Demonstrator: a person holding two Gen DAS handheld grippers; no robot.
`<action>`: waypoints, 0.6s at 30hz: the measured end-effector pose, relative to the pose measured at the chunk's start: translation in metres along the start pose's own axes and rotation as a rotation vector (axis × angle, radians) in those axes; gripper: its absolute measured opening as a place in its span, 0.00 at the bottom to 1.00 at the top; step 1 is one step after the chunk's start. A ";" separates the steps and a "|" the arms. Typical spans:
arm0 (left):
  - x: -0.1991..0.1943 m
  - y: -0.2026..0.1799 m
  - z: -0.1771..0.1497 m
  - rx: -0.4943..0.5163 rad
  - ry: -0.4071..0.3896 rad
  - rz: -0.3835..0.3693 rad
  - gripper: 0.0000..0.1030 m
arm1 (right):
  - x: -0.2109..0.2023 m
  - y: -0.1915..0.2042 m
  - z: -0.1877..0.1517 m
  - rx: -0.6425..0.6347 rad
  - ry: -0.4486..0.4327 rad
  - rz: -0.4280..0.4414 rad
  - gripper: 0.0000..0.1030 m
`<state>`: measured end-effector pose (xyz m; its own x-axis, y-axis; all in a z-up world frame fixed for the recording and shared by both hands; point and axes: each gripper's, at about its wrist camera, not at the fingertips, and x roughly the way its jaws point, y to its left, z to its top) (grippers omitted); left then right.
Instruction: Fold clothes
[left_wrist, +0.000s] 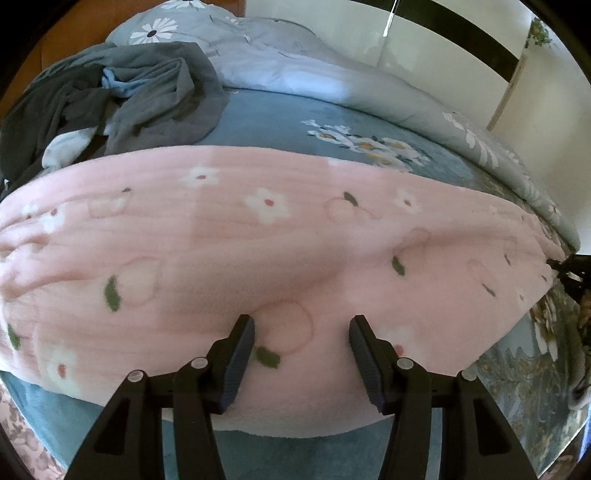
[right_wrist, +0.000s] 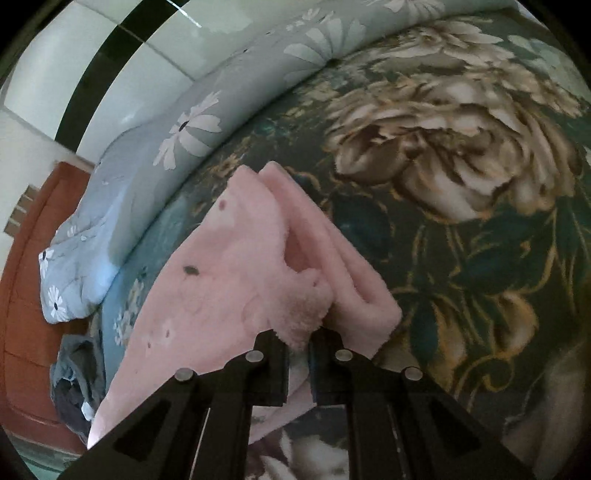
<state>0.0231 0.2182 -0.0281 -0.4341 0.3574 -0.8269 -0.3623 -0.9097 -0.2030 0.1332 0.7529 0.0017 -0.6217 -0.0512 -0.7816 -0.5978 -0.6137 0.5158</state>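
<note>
A pink fleece garment (left_wrist: 258, 251), printed with small flowers, is spread flat across the bed (left_wrist: 266, 118), filling the middle of the left wrist view from nine o'clock to three o'clock. A heap of grey clothes (left_wrist: 140, 92) lies beyond it at about ten o'clock, and a pale quilt (left_wrist: 295, 70) is bunched toward twelve o'clock.

The left gripper (left_wrist: 302, 354) is held over the near edge of the garment at six o'clock; its jaws stand apart, with the fleece beneath them and nothing pinched. The right gripper (right_wrist: 298, 365) is clamped on the garment's end, where a fluffy corner is seen squeezed between the closed jaws, with layered fleece stacked toward twelve o'clock.

The step in hand is judged to be the taking hold of the garment for a fold: one end has been secured, the other has not. For the next move, the left jaws would need to be lowered onto the near edge and closed, so that both holds can be lifted together and the cloth carried over evenly without sagging or twisting.
</note>
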 end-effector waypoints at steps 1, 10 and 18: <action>0.000 0.001 0.000 -0.005 -0.001 -0.002 0.56 | -0.002 0.002 0.000 -0.004 -0.006 -0.007 0.08; -0.003 0.000 -0.001 0.000 -0.006 -0.002 0.56 | 0.000 0.013 0.000 -0.093 0.000 -0.087 0.11; -0.008 0.006 0.001 -0.039 -0.016 -0.017 0.56 | -0.040 0.020 -0.007 -0.119 -0.107 -0.126 0.58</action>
<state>0.0235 0.2096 -0.0218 -0.4416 0.3757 -0.8148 -0.3377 -0.9109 -0.2370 0.1499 0.7377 0.0409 -0.6001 0.1120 -0.7920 -0.6140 -0.6991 0.3664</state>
